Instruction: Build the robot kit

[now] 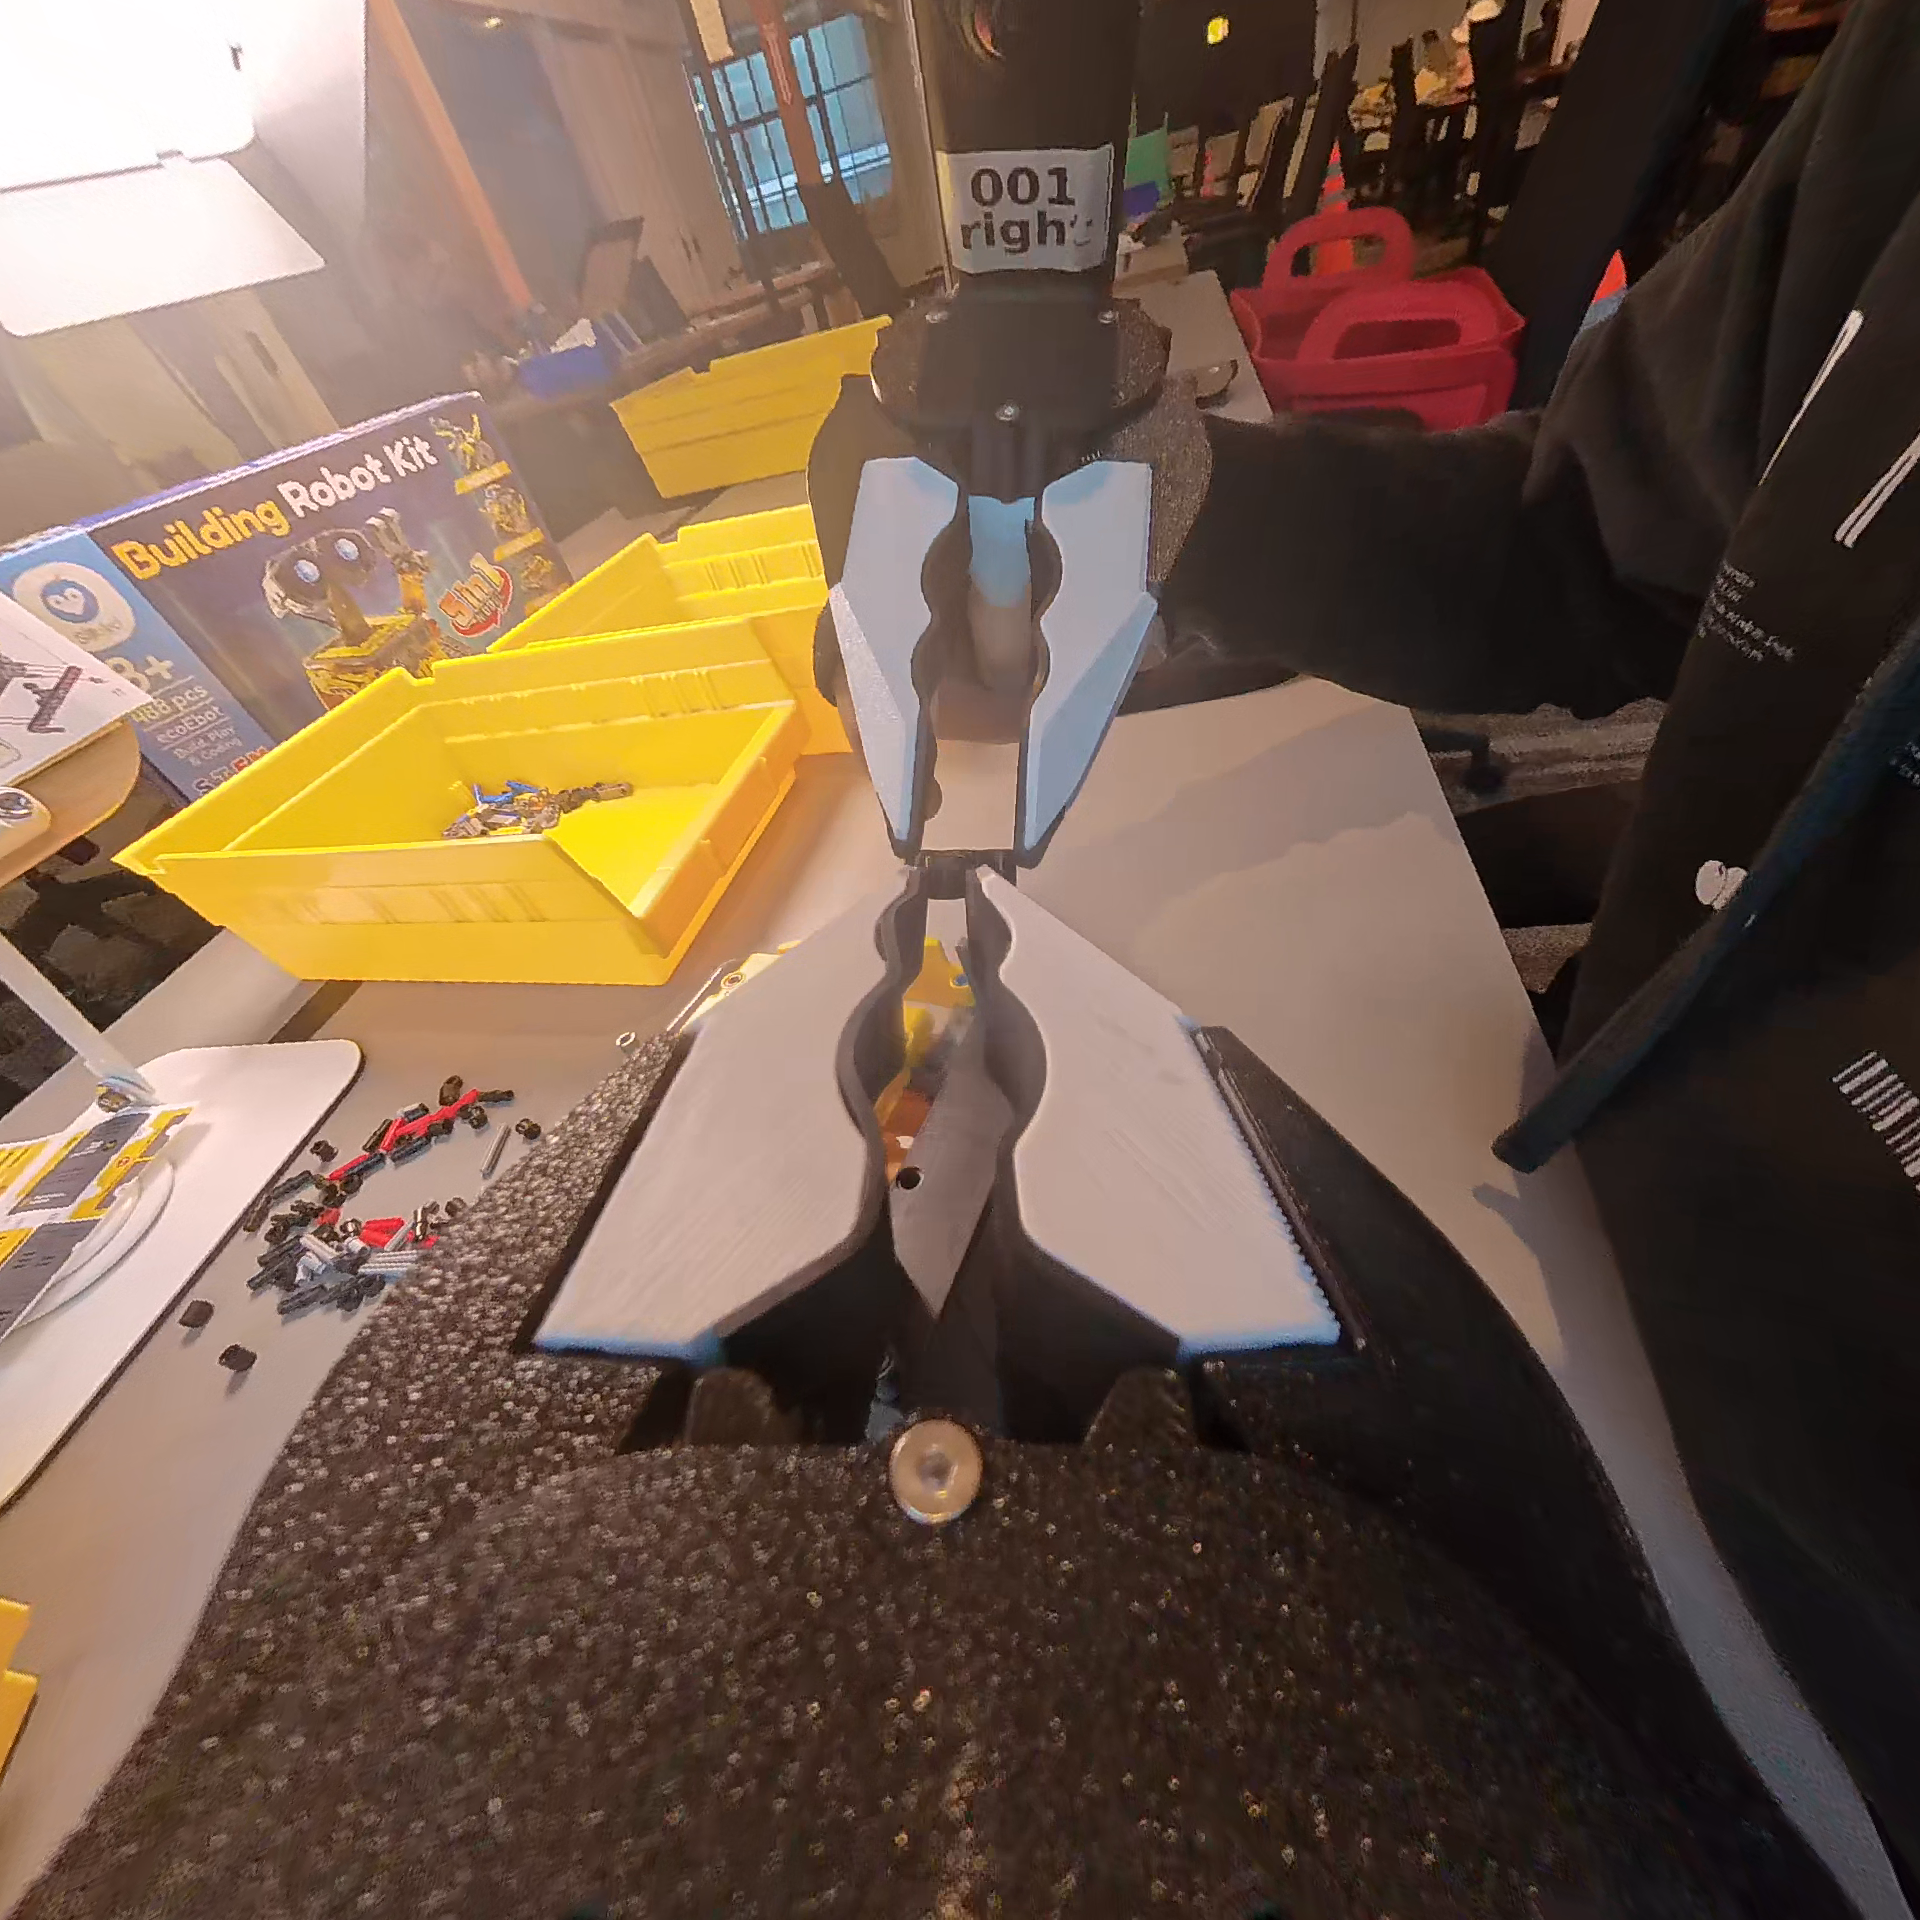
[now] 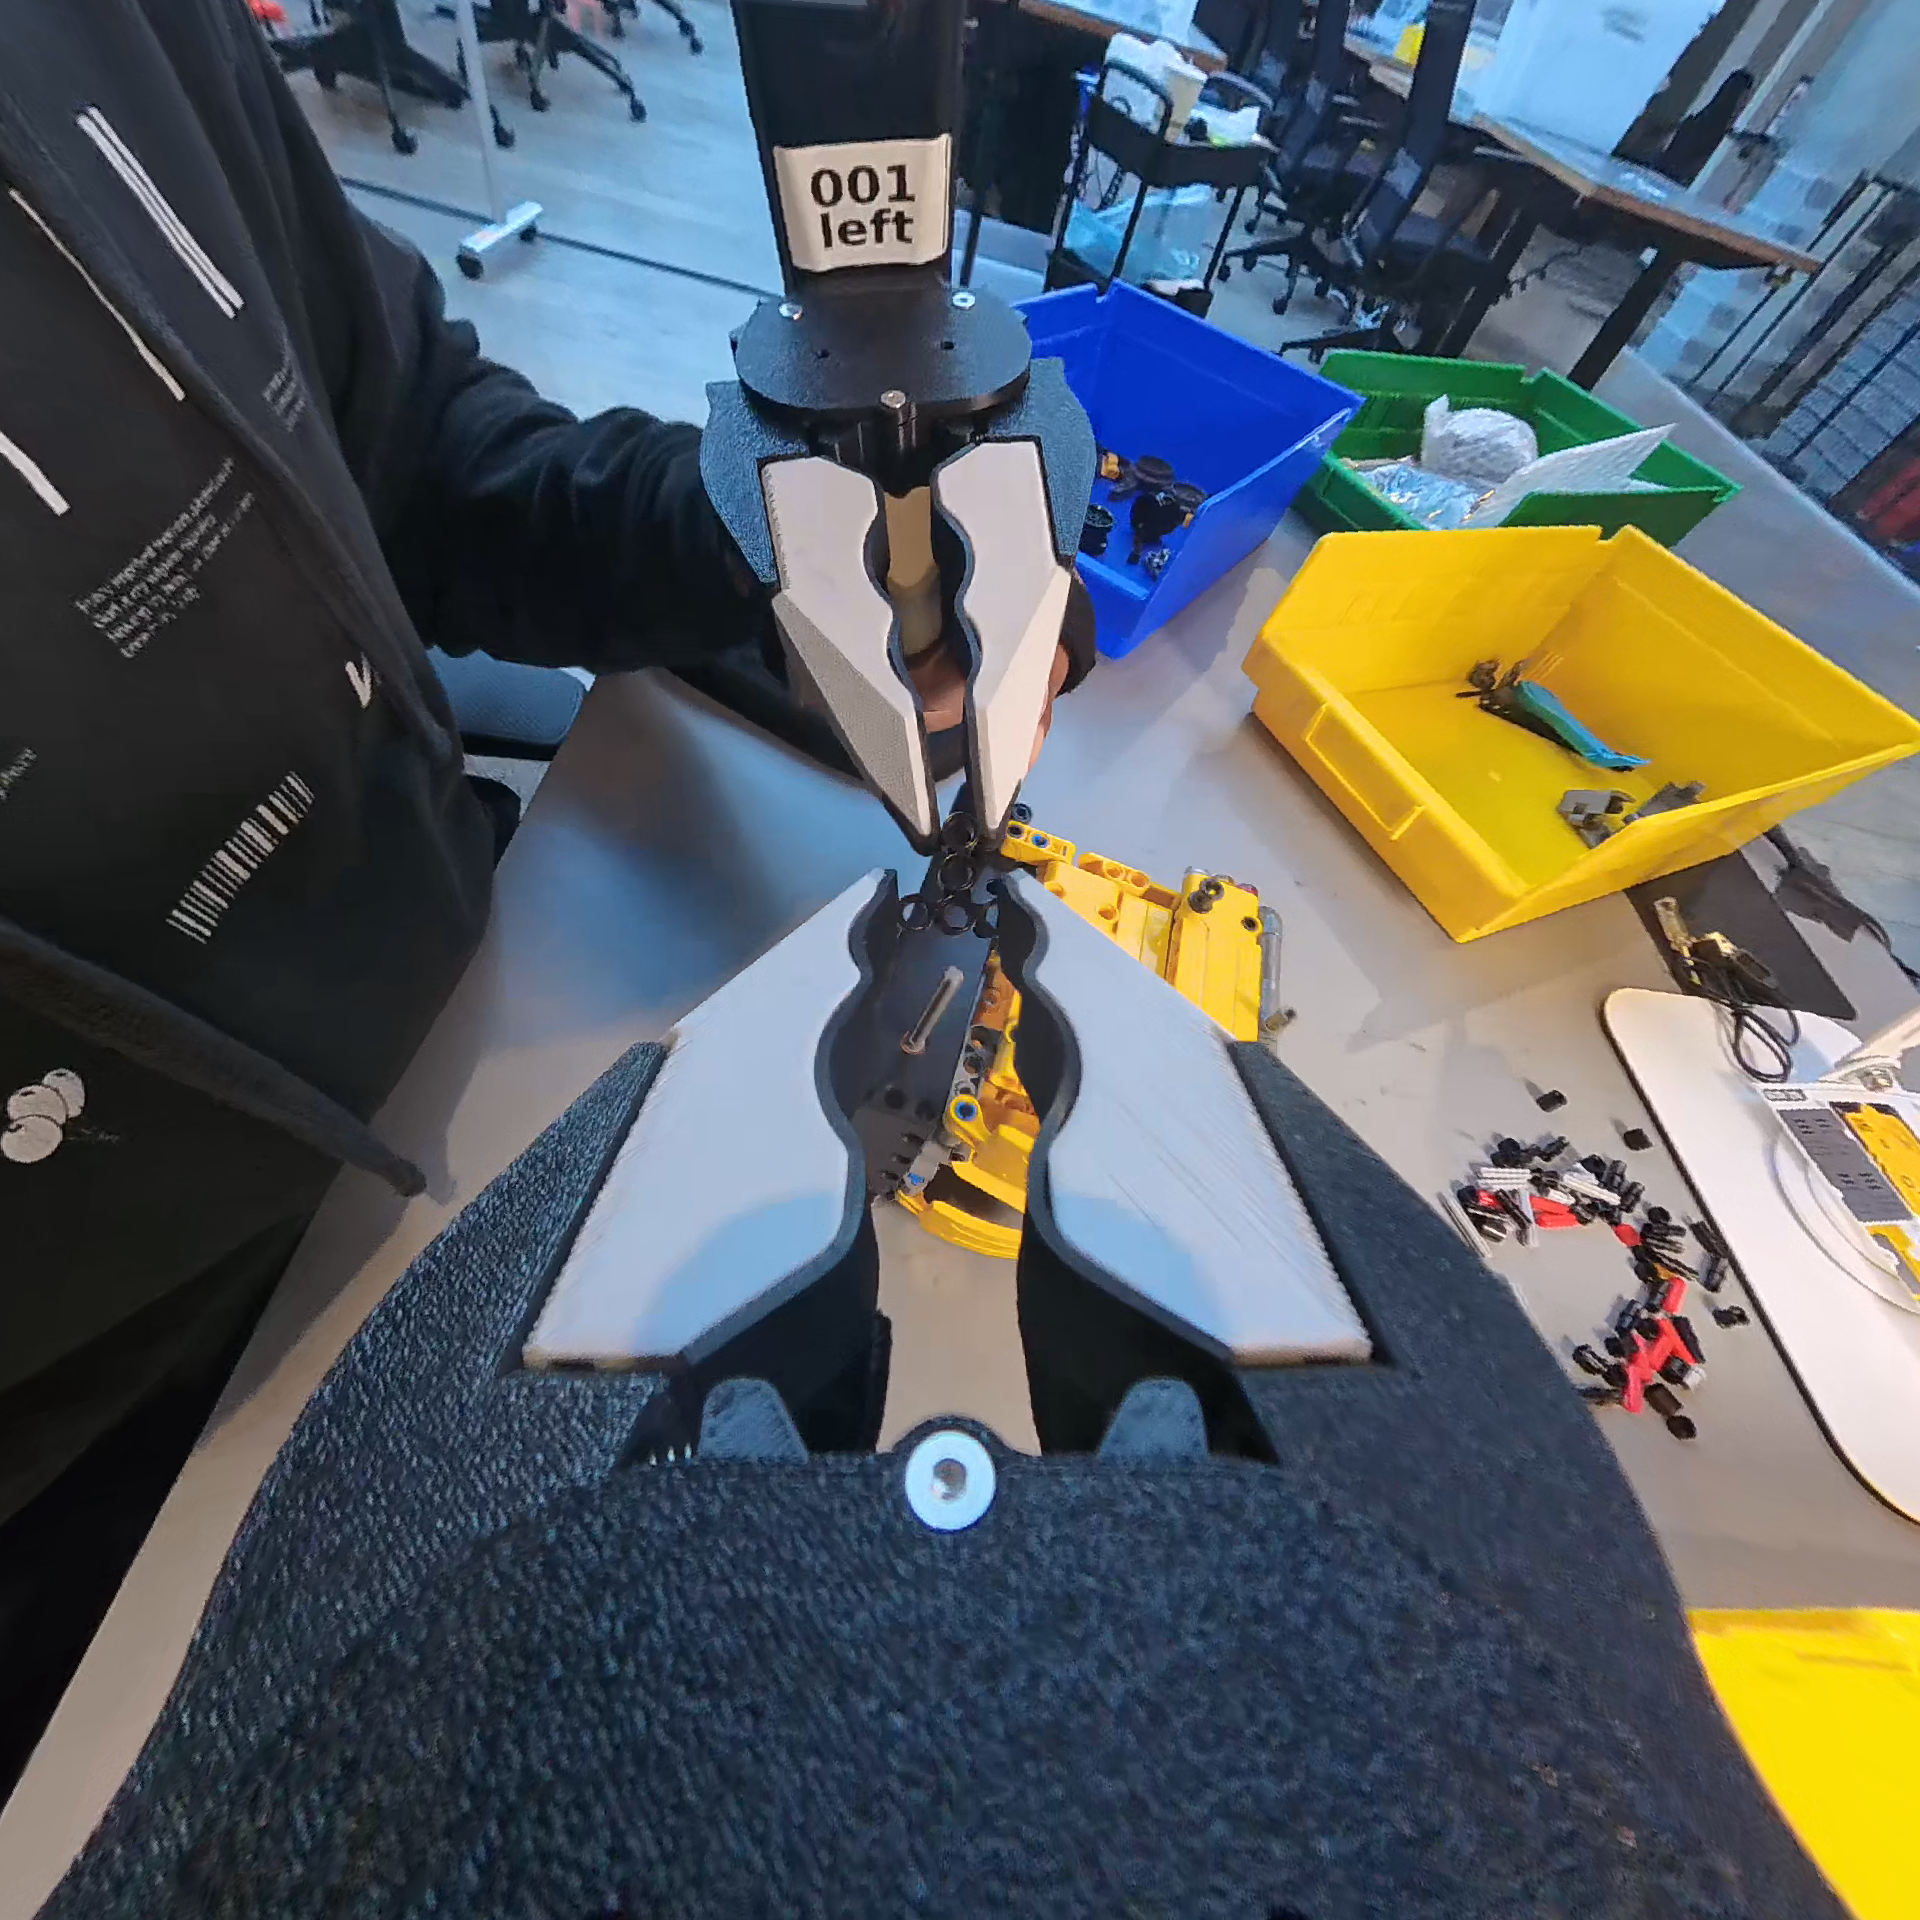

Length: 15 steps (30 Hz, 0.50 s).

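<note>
The two claws meet tip to tip above the tabletop. The right claw and the left claw are each pressed narrow onto a black perforated building beam, one at either end, so it hangs between them.

Directly below sits a yellow block-built model, with loose black and red pins nearby.

Only the right wrist view shows the beam's holes, plus the blue bin and green bin. Only the left wrist view shows the kit box and yellow trays.
</note>
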### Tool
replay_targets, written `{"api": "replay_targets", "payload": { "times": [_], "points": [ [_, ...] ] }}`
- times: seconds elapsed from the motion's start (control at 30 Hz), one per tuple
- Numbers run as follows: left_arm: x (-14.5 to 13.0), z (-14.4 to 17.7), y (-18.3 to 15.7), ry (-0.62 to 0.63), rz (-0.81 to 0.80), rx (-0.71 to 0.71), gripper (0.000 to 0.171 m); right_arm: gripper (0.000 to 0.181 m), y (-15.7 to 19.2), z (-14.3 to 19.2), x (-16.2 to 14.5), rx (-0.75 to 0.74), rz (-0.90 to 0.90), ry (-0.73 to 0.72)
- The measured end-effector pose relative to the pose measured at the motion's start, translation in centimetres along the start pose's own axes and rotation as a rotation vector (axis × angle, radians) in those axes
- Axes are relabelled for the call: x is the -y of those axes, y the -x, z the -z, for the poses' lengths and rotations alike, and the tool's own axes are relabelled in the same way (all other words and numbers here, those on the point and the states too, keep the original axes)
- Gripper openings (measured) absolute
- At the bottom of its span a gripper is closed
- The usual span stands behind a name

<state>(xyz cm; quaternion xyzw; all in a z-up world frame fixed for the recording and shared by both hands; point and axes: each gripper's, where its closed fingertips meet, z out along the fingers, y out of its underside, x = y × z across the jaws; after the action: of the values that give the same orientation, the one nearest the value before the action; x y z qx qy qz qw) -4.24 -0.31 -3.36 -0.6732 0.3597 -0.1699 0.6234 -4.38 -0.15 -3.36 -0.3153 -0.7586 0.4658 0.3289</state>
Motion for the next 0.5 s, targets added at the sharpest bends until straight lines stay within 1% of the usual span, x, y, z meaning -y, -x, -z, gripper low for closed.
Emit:
{"api": "replay_targets", "payload": {
  "times": [0.33, 0.4, 0.5],
  "points": [
    [0.6, 0.1, 0.7, -0.061, -0.018, 0.055, 0.004, 0.021, -0.9, -0.1, 0.5, -0.073, -0.035, -0.057],
    [0.8, 0.2, 0.8, -0.074, -0.022, 0.066, 0.005, 0.025, -1.2, -0.1, 0.6, -0.089, -0.043, -0.065],
    [0.9, 0.3, 0.8, -0.085, -0.025, 0.073, 0.004, 0.025, -1.2, 0.0, 0.7, -0.087, -0.051, -0.08]
  ]
}}
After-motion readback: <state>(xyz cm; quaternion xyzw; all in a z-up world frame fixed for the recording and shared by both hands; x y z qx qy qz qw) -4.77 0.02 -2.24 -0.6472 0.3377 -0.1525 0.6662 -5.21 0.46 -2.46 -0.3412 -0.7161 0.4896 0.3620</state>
